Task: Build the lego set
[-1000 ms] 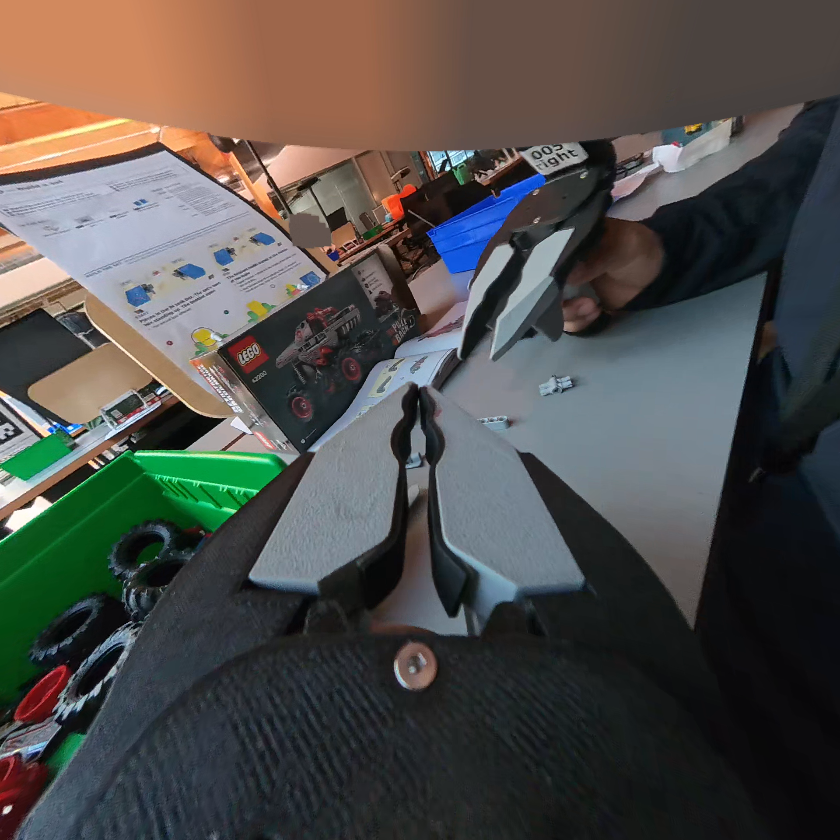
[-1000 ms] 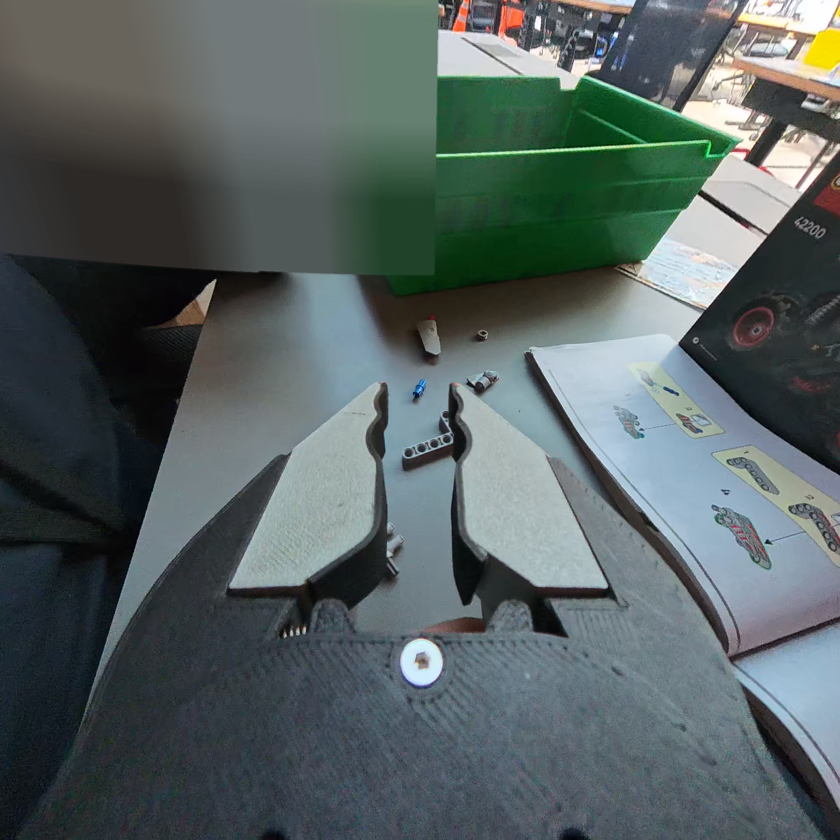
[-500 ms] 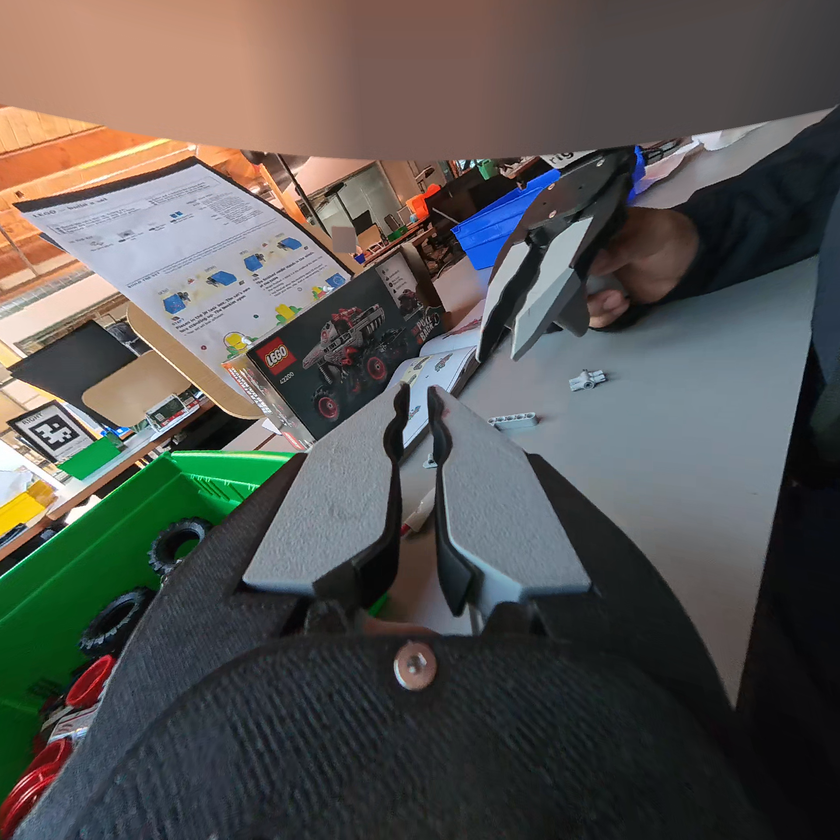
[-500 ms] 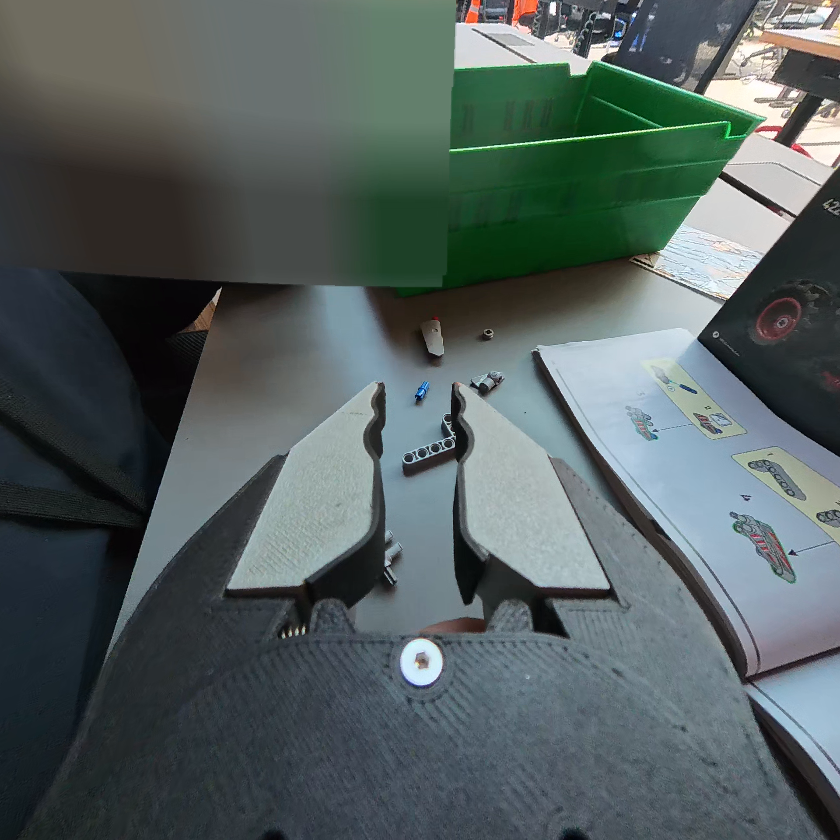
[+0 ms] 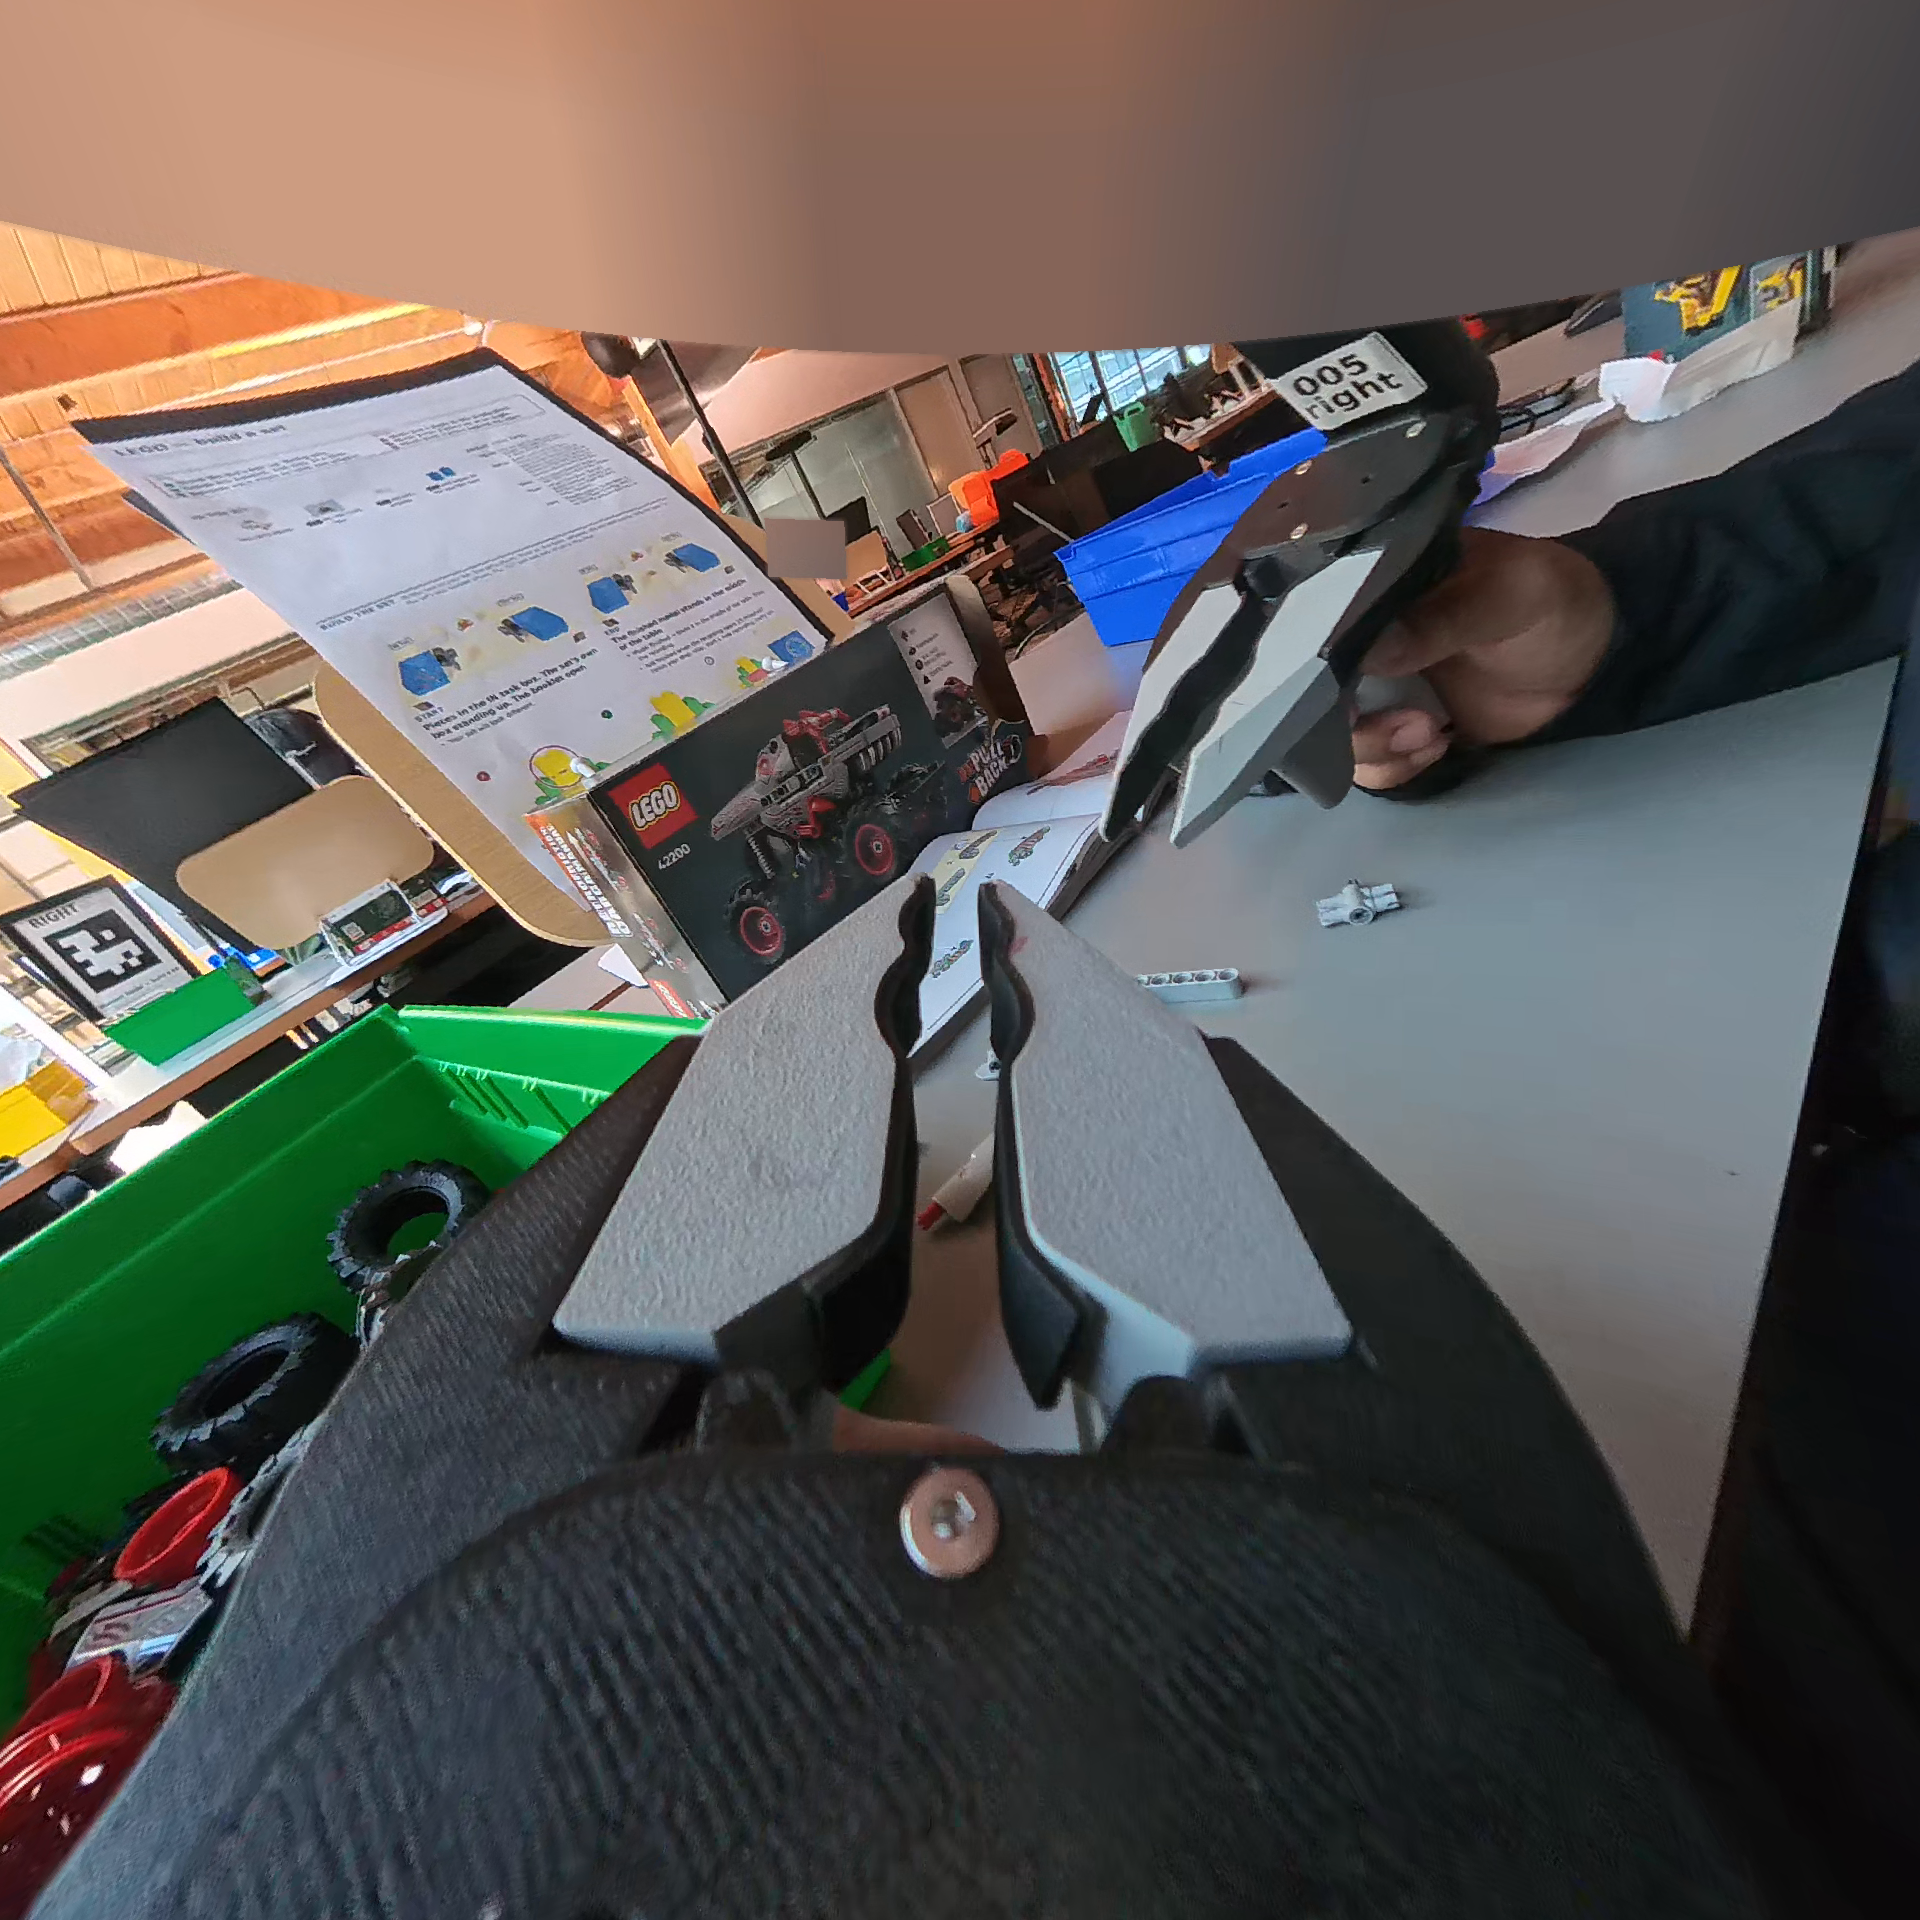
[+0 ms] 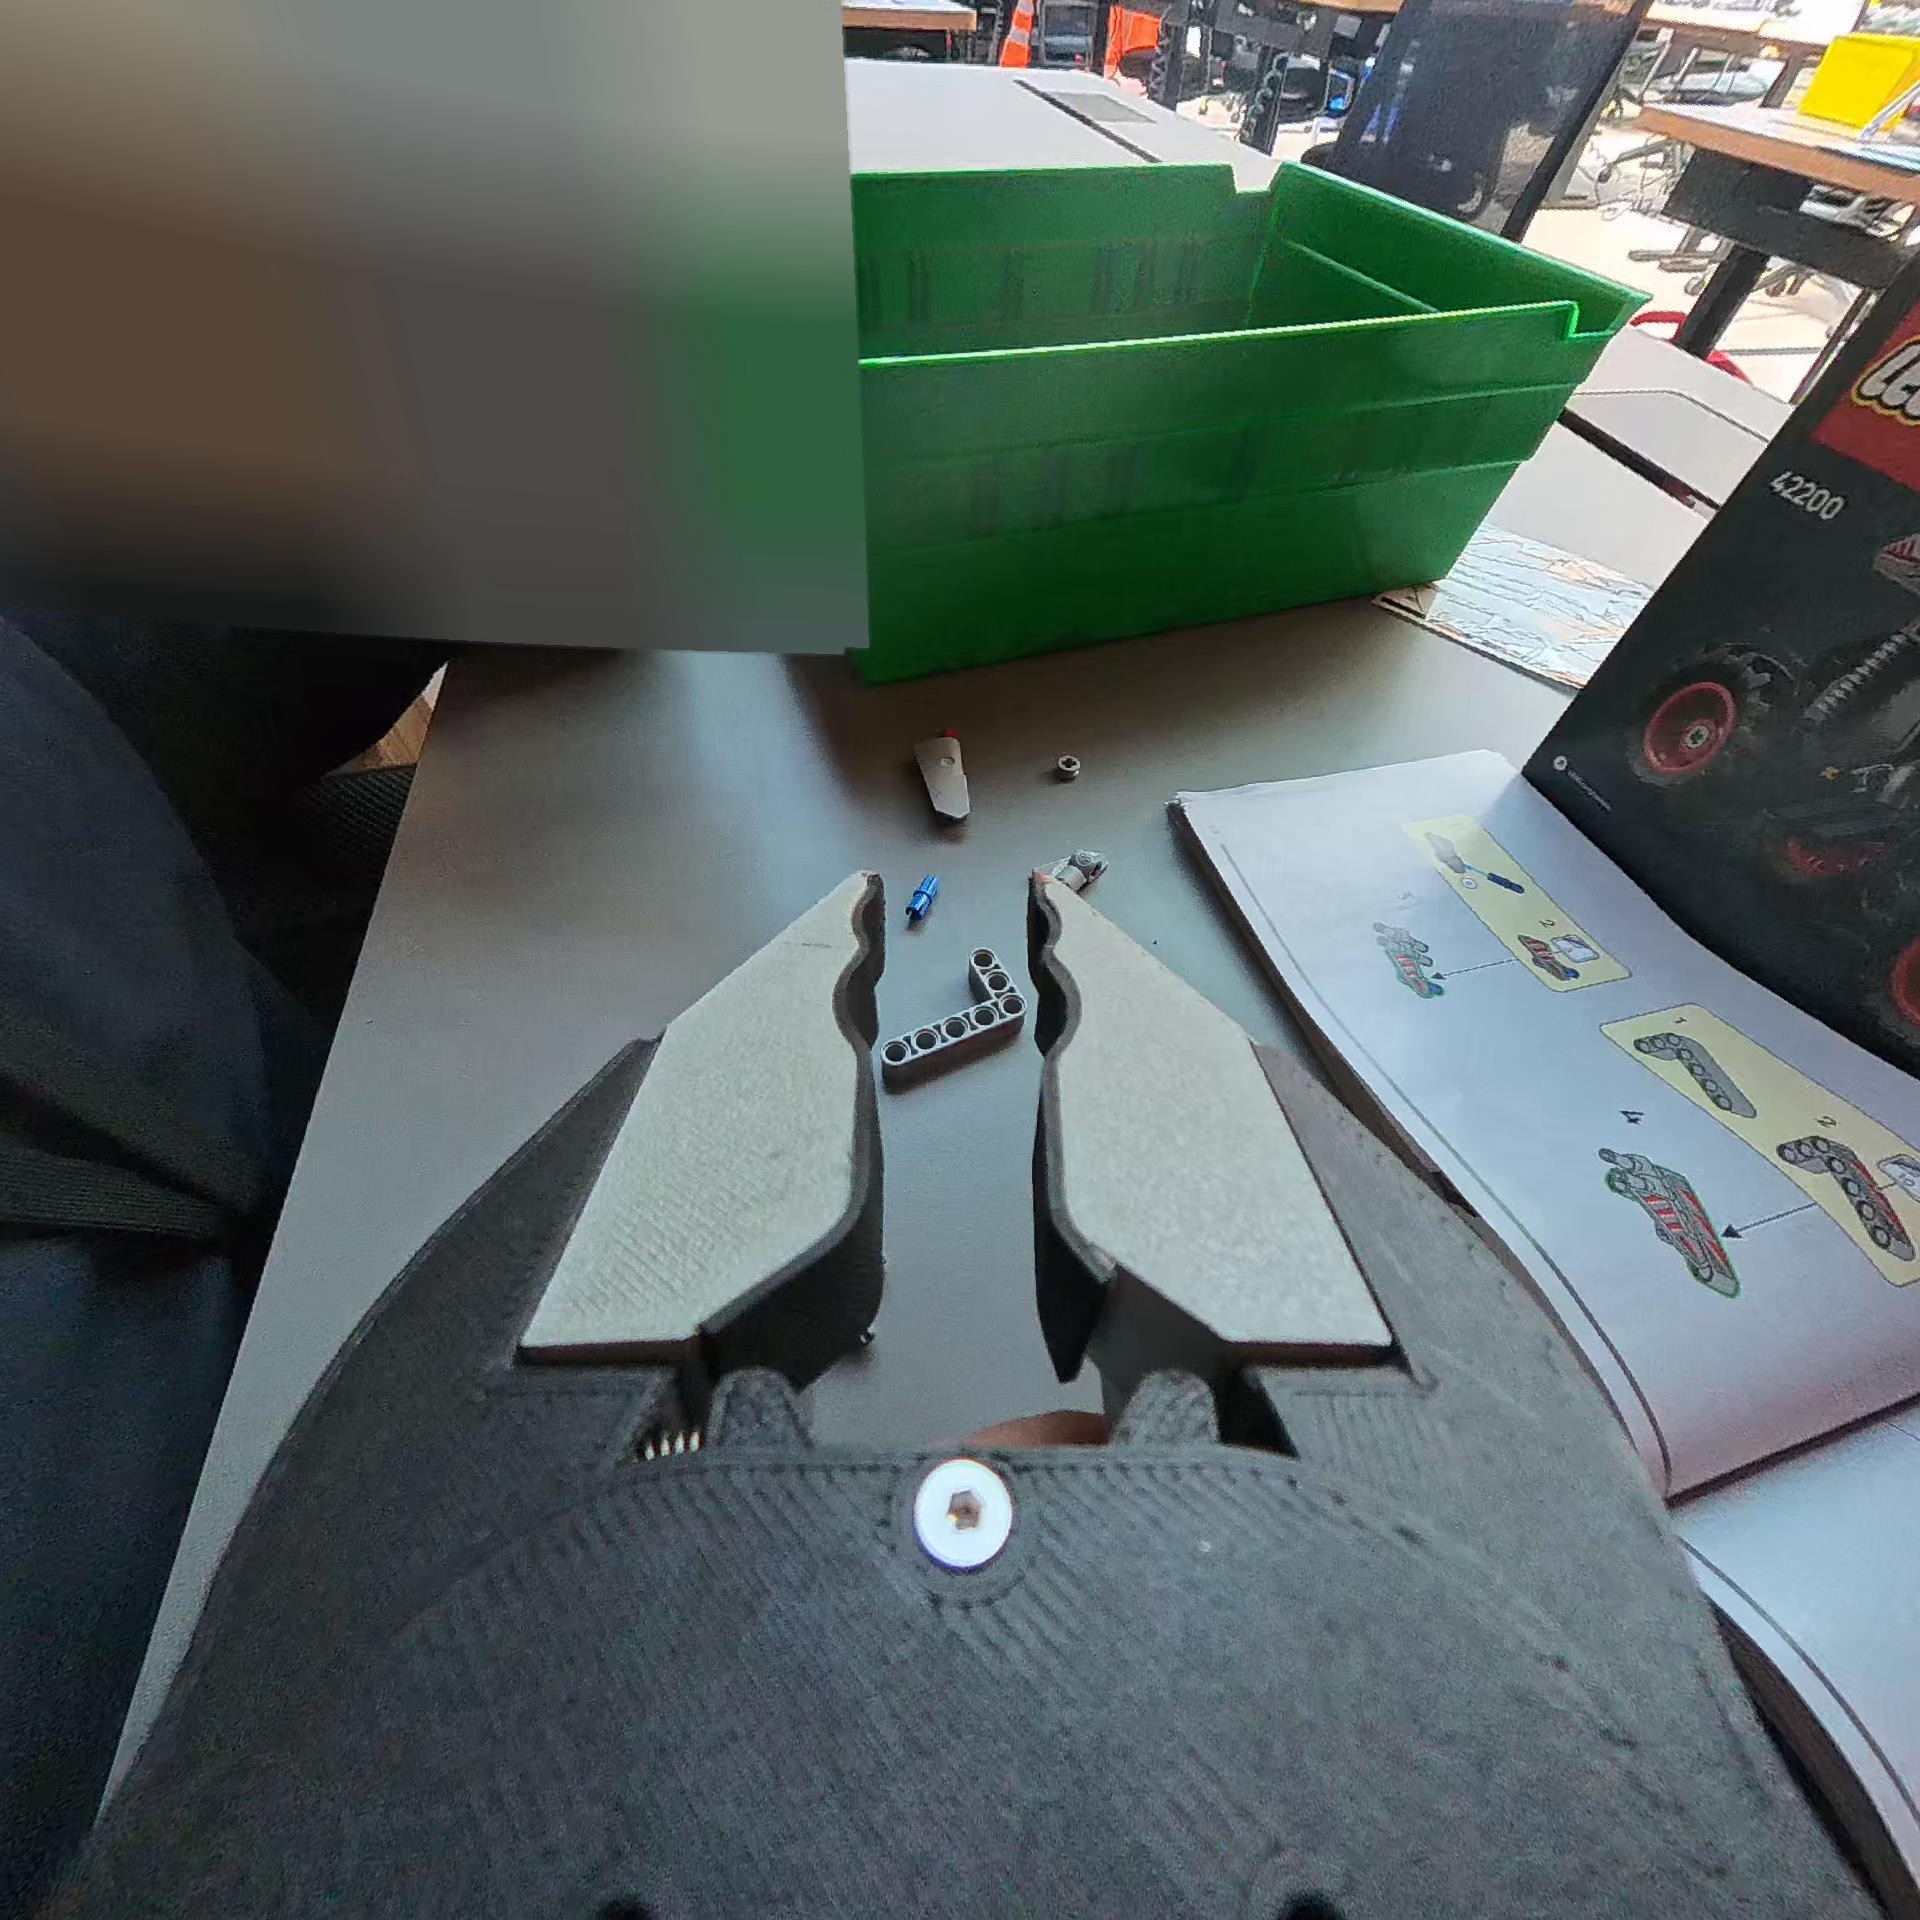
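Grey L-shaped beam [image 6: 951,1023] flat on bench [image 6: 623,790], framed between parted fingers of right gripper [image 6: 954,896]; nothing held. Left gripper [image 5: 948,902] beside green bin [image 5: 187,1226] of tyres [image 5: 400,1216]; fingers narrowly apart, empty. Blue pin [image 6: 921,898], small grey connector [image 6: 1075,864], pointed grey piece [image 6: 943,777] loose, unjoined. Instruction booklet [image 6: 1507,1039] open at early steps. Assembly judged barely started; nearly all left.

Two claws [image 6: 954,894] – five loose pieces [image 6: 954,1031].

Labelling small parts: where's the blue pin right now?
Right wrist view: the blue pin lies on the grey table, just beyond the right gripper's left fingertip, above the grey L-shaped beam.
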